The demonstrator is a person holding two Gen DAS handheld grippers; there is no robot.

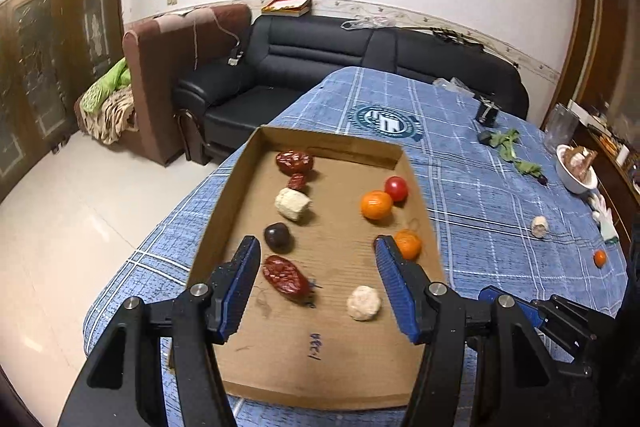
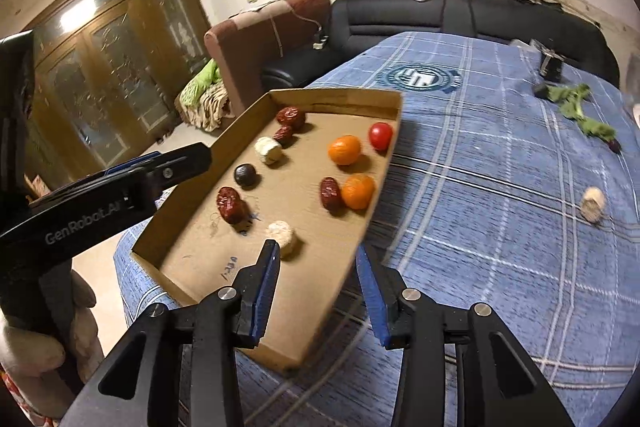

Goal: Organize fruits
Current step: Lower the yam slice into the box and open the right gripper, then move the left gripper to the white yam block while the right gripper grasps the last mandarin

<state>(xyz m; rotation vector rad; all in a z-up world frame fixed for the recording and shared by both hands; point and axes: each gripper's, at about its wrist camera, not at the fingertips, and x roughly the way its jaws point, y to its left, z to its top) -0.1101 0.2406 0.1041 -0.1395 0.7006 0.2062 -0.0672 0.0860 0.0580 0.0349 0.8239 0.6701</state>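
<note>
Assorted fruits inside cardboard tray

Left gripper angled downward, jaws parted and empty. Right gripper likewise tilted down, jaws apart (narrower gap), nothing held. Gloved left hand wrapped round its handle.

Both wrist views overlook the cardboard tray.

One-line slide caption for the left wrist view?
Open left gripper above a cardboard tray of dates, tangerines, a tomato and pale fruits on a blue checked tablecloth.
</note>
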